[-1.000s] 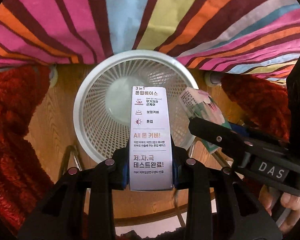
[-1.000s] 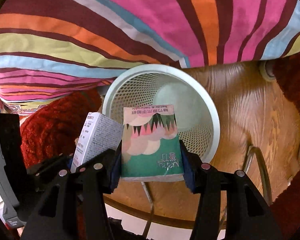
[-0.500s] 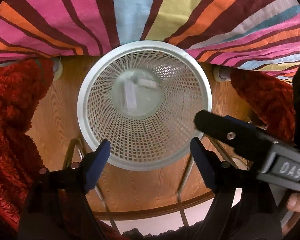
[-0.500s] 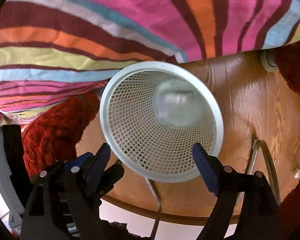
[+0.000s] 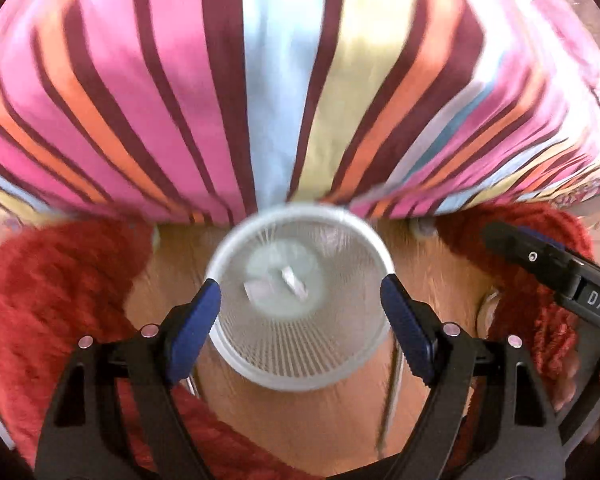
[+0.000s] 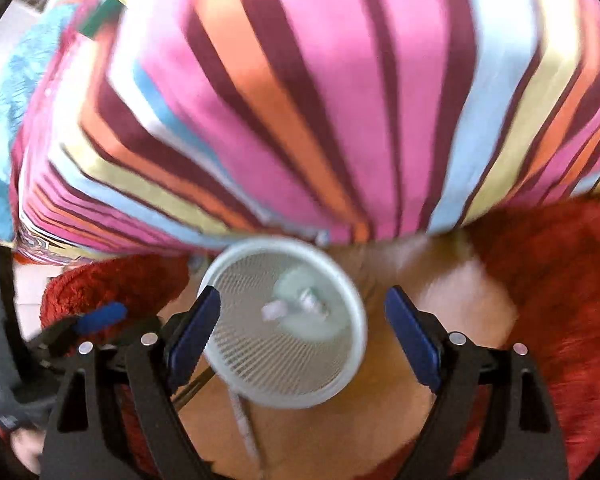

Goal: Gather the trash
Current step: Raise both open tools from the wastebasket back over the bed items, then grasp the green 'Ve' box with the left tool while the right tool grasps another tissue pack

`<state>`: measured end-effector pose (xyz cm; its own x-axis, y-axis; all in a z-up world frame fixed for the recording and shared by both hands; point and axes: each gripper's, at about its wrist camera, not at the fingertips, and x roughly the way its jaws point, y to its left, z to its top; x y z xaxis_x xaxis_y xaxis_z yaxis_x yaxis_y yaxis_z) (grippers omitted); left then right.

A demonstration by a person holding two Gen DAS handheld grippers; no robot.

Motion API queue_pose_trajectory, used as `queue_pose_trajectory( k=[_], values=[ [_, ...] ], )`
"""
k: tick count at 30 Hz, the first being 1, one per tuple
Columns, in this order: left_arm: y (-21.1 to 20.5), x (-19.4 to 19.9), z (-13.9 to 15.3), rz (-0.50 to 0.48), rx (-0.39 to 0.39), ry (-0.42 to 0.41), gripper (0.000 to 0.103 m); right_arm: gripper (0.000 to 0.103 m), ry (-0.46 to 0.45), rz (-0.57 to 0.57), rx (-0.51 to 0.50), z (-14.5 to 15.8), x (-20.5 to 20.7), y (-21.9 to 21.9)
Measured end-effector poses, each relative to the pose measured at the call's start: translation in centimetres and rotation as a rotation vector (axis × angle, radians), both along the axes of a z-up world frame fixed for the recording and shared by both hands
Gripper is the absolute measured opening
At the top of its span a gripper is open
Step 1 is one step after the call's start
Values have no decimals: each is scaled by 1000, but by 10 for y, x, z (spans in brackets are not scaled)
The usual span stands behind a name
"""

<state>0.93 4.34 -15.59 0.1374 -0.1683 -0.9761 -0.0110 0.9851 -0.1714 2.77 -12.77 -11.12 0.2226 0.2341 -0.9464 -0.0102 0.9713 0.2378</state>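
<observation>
A white mesh waste basket (image 5: pixel 300 372) stands on a wooden floor, seen from above; it also shows in the right wrist view (image 6: pixel 284 384). Two pieces of trash, blurred, lie on its bottom (image 5: pixel 284 284) (image 6: pixel 296 306). My left gripper (image 5: pixel 302 318) is open and empty, high above the basket. My right gripper (image 6: pixel 302 328) is open and empty above the basket's right side. The right gripper's body (image 5: pixel 556 276) shows at the right of the left wrist view. Both views are motion-blurred.
A striped pink, orange and maroon cloth (image 5: pixel 284 88) fills the upper half, hanging down to the basket's far rim. Red shaggy rugs (image 5: pixel 56 300) (image 6: pixel 548 280) lie on both sides. Thin metal legs (image 5: pixel 392 392) stand on the wooden floor (image 5: pixel 320 432) near the basket.
Both grippers opened and dropped the white carton and the green packet into the basket. Both have since risen, so the basket looks smaller.
</observation>
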Motion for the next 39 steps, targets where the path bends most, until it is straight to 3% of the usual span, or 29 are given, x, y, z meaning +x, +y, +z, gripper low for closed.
queue_pose_trajectory(
  k=[6, 9, 14, 26, 39],
  values=[
    [-7, 7, 70, -37, 84, -230, 80, 80, -248, 22, -89, 62, -4, -6],
    [-12, 11, 93, -41, 87, -305, 80, 80, -335, 27, -120, 83, -1, -8],
    [-22, 25, 117, -57, 66, -359, 80, 80, -397, -1, -112, 101, 8, -12],
    [-41, 73, 130, -61, 54, -384, 80, 80, -431, -54, -122, 120, 52, -28],
    [-50, 124, 109, -63, 67, -331, 80, 80, -385, -67, -126, 101, 93, -35]
  ],
)
